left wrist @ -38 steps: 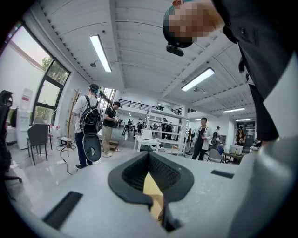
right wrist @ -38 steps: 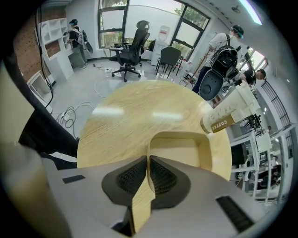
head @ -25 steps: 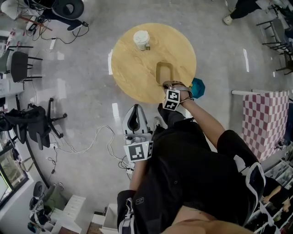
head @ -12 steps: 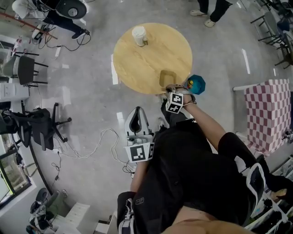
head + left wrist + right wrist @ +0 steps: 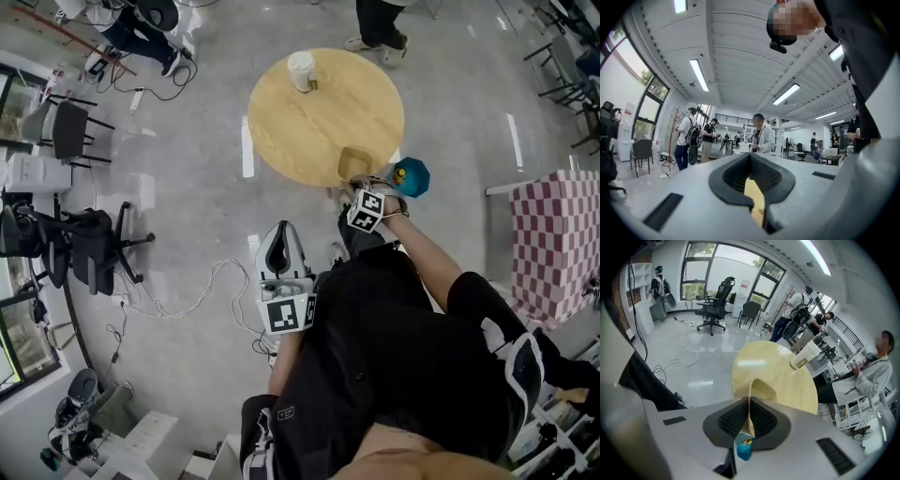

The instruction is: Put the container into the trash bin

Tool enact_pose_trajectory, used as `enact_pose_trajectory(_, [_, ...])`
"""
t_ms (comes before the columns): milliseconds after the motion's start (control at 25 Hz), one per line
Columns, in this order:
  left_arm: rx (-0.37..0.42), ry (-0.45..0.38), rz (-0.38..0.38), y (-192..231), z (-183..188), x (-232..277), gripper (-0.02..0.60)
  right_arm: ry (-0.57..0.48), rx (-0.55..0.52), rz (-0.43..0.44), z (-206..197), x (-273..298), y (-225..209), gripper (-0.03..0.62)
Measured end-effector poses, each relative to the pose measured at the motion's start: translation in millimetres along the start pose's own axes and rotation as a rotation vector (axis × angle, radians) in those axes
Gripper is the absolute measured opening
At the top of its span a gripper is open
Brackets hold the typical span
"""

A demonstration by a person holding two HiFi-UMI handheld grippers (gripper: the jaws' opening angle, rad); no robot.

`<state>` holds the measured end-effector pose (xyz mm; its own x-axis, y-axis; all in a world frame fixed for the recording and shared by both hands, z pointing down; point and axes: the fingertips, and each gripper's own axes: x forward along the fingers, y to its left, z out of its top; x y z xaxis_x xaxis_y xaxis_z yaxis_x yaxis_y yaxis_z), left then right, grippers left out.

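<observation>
The tan container [image 5: 354,161] sits at the near right rim of the round wooden table [image 5: 309,122]. My right gripper [image 5: 357,180] is shut on the container's near wall. In the right gripper view the thin wall of the container [image 5: 761,389] runs up between the pads of the right gripper [image 5: 749,401]. The blue trash bin [image 5: 411,176] stands on the floor just right of that gripper. The trash bin [image 5: 744,448] also shows through the gap under the jaws. My left gripper [image 5: 278,227] hangs over the floor, shut and holding nothing. The left gripper [image 5: 750,157] points level into the room.
A white paper cup [image 5: 301,70] stands at the table's far side, and the cup [image 5: 806,356] lies tilted ahead in the right gripper view. A person [image 5: 380,23] stands beyond the table. Office chairs [image 5: 89,244] and cables [image 5: 187,281] lie left; a checked cloth [image 5: 553,244] is right.
My right gripper has drawn the container from further in on the table to its near right rim, closer to the blue bin. A person has come up behind the table.
</observation>
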<state>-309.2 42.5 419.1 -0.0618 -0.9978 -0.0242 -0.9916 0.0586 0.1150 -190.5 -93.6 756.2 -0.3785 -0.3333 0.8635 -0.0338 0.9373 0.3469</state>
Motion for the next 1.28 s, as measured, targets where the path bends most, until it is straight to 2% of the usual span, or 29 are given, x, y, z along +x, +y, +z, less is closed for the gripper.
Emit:
enact_pose_trajectory(200, [-0.003, -0.009, -0.003, 2.8, 2.4, -1.2, 0.009, -0.033, 0.023, -0.027, 8.0, -15.8, -2.0, 0.035])
enact_pose_trajectory(720, [-0.033, -0.009, -0.097, -19.9, -1.4, -9.9, 0.009, -0.094, 0.098, -0.113, 13.1, -70.2, 2.9, 0.035])
enact_pose_trajectory(1280, [-0.071, 0.043, -0.288, -79.6, -22.4, -0.4, 0.009, -0.084, 0.278, -0.242, -42.3, -150.9, 8.2, 0.035])
